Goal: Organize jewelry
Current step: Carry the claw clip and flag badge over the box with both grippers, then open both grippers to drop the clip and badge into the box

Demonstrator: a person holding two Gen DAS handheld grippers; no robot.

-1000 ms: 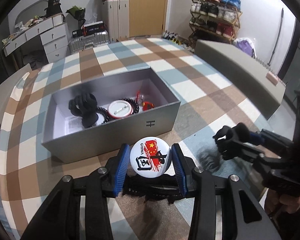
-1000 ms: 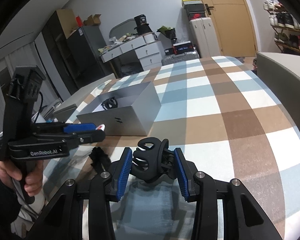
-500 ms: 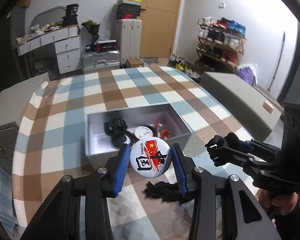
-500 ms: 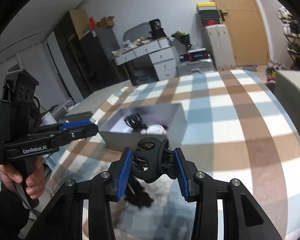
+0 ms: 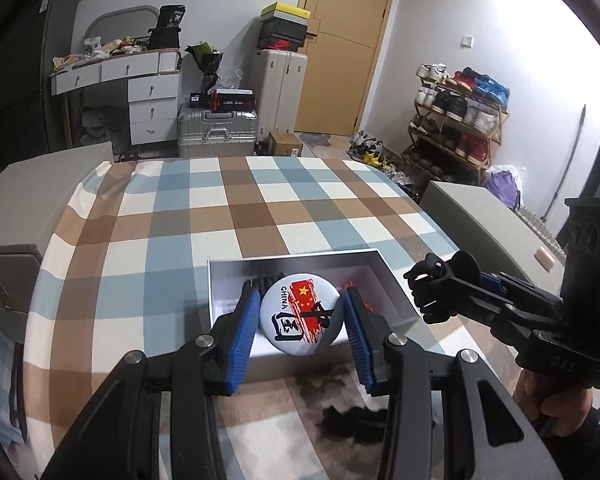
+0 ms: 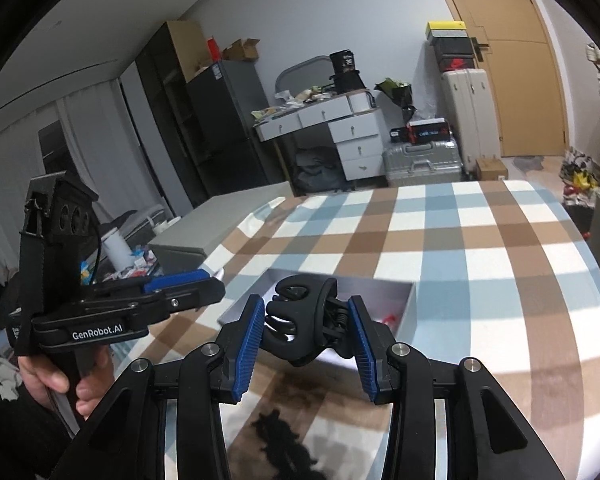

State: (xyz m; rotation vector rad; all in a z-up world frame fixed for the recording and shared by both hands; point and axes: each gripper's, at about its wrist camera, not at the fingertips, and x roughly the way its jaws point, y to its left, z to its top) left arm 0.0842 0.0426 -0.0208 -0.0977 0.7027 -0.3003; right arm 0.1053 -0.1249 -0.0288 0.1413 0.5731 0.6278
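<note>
My left gripper is shut on a round white pin badge with a red flag and the word CHINA, held above the near wall of the grey box. My right gripper is shut on a black hair claw clip, raised over the near end of the same grey box. Seen from the left wrist, the right gripper hangs at the box's right side with the black clip in it. Red and black pieces lie inside the box, mostly hidden by the badge.
The box rests on a table with a brown, blue and white checked cloth. A black object lies on the cloth below my grippers. Grey cabinets flank the table. Suitcases, drawers and a shoe rack stand beyond.
Both grippers have risen and drawn back from the table, so the box looks smaller and farther below. Each keeps hold of its item. The black object on the cloth has come into view.
</note>
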